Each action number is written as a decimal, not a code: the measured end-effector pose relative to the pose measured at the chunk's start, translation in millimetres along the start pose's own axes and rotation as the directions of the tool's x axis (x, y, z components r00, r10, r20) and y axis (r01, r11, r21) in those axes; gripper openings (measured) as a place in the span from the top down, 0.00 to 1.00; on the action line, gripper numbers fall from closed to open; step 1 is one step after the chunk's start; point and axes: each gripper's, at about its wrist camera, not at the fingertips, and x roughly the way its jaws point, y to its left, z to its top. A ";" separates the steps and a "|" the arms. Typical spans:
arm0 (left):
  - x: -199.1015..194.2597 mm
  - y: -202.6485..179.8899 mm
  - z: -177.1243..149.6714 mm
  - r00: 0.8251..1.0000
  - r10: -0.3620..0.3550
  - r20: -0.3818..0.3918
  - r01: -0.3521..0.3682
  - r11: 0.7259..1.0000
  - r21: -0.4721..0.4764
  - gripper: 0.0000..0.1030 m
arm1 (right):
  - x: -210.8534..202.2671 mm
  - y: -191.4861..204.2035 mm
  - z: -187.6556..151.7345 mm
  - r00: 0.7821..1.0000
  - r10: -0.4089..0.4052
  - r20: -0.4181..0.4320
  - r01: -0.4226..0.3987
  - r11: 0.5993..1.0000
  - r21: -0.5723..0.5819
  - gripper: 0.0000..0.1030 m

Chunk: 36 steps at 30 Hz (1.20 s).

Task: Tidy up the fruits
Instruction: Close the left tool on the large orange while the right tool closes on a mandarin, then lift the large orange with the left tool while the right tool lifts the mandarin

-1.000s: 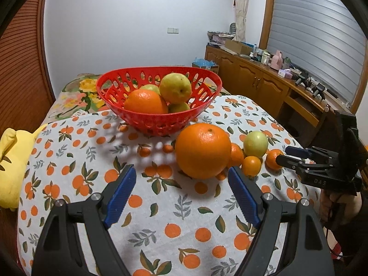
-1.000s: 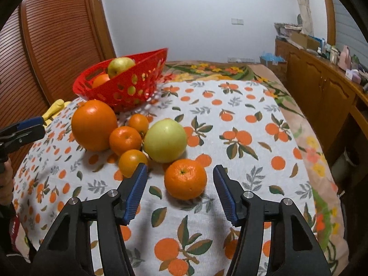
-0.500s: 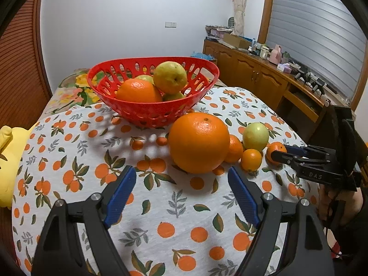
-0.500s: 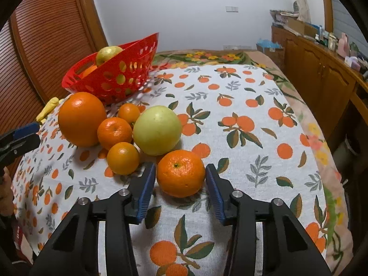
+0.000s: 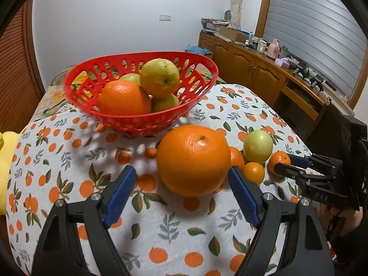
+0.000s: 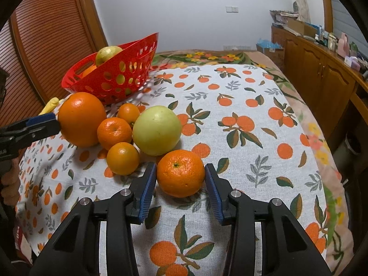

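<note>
- Two blue-padded fingers of the right gripper [image 6: 180,185] are pressing against the sides of a mandarin [image 6: 181,173] that is sitting on the orange-print tablecloth [image 6: 241,151]; the jaws are drawn in narrow and gripping it.
- Just beyond that mandarin, a pale green apple [image 6: 157,130] is resting among three smaller mandarins [image 6: 123,158], all crowding together and touching or nearly touching.
- Left of that cluster, the left gripper [image 5: 181,191] is hanging wide open; its right pad is lying beside a large orange [image 5: 193,160], its left pad is standing well clear, and nothing is being held.
- The large orange is sitting on the cloth between the open fingers and the basket, next to the small cluster.
- Farther back, a red perforated basket [image 5: 202,69] is standing on the cloth and holding another orange [image 5: 124,98] and yellow-green fruits [image 5: 159,77].
- Along the far right wall, a wooden sideboard [image 5: 257,73] is carrying assorted clutter.
</note>
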 end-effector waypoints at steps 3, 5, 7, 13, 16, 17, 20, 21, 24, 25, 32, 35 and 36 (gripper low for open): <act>6.4 -4.7 4.9 1.000 -0.009 -0.006 0.009 1.000 0.005 0.20 | 0.0 0.6 -0.2 1.000 0.003 -0.001 -0.003 1.000 0.002 0.59; 12.1 -5.8 7.6 1.000 -0.010 -0.016 0.010 1.000 0.005 0.20 | -0.1 1.3 -0.3 1.000 0.002 0.000 -0.002 1.000 0.002 0.59; 18.0 -7.7 10.0 1.000 0.000 -0.021 0.000 1.000 0.013 0.20 | -0.2 1.2 -0.3 1.000 0.002 0.000 -0.002 1.000 0.002 0.59; 29.8 -11.8 14.2 0.999 0.005 -0.043 -0.003 1.000 0.028 0.20 | -0.2 0.7 -0.3 1.000 0.002 0.000 -0.002 1.000 0.001 0.59; 36.1 -13.7 12.7 0.998 0.018 -0.056 -0.016 0.999 0.034 0.20 | -0.2 0.5 -0.2 1.000 0.001 0.000 -0.001 1.000 0.001 0.59; 37.2 -13.9 12.4 0.998 0.021 -0.057 -0.019 0.999 0.036 0.20 | -0.2 0.4 -0.3 1.000 0.002 0.000 -0.002 1.000 0.001 0.59; 39.6 -13.0 12.0 0.998 0.016 -0.061 -0.014 0.999 0.032 0.20 | -0.2 0.4 -0.3 1.000 0.003 0.001 -0.003 1.000 0.002 0.59; 40.0 -12.3 12.1 0.998 0.012 -0.061 -0.010 0.999 0.031 0.20 | -0.2 0.3 -0.3 1.000 0.003 0.000 -0.003 1.000 0.002 0.59; 42.6 -10.7 12.1 0.998 0.002 -0.069 -0.001 1.000 0.026 0.20 | -0.2 0.1 -0.3 1.000 0.003 0.001 -0.003 1.000 0.003 0.59; 43.7 -10.8 12.1 0.998 0.001 -0.071 0.000 1.000 0.025 0.20 | -0.2 0.4 -0.3 1.000 0.002 0.001 -0.002 1.000 0.001 0.59; 42.7 -6.5 11.4 0.998 -0.018 -0.062 0.018 1.000 0.000 0.21 | 0.8 -0.3 -0.3 1.000 0.009 0.000 -0.009 1.000 -0.010 0.59; 39.7 -3.7 8.0 0.998 -0.026 -0.053 0.026 1.000 -0.008 0.22 | 1.1 2.8 0.0 1.000 0.008 0.002 -0.008 1.000 -0.019 0.59; 38.2 -3.3 6.8 0.998 -0.027 -0.053 0.027 1.000 -0.007 0.22 | 0.2 4.5 0.3 1.000 0.010 0.006 -0.009 1.000 -0.025 0.59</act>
